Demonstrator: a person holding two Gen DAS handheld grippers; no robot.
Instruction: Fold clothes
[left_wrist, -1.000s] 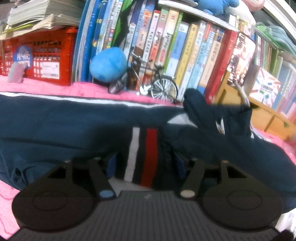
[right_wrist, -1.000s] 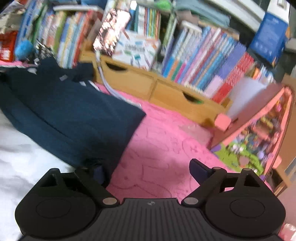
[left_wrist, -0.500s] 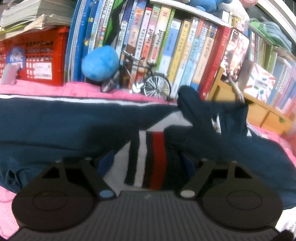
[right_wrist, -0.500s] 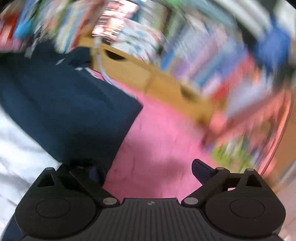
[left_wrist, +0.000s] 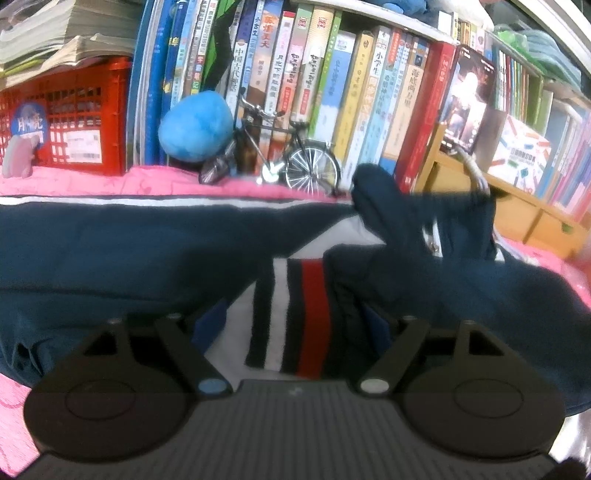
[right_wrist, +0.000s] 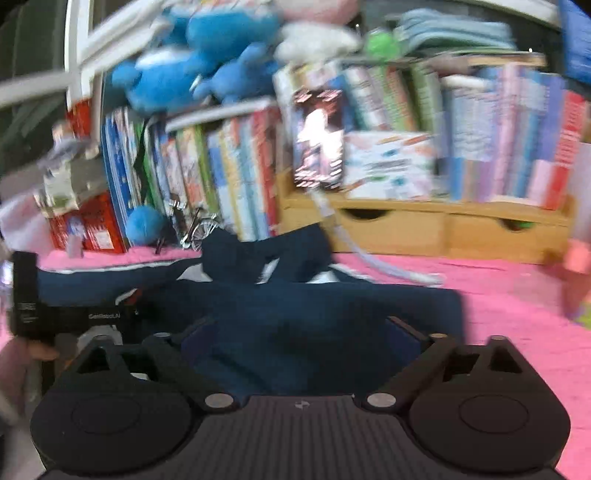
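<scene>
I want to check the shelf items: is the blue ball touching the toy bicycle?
Touching, as far as the left wrist view shows: the blue ball leans against the toy bicycle at its handlebar end, with no gap visible between them.

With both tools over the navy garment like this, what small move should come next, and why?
Probably the right tool should finish closing on the navy garment. Its jaws are closing with dark fabric between them, but no firm pinch shows yet. The left tool hovers over the striped hem with jaws opening, gripping nothing, so the next fold likely depends on the right side getting hold first.
</scene>
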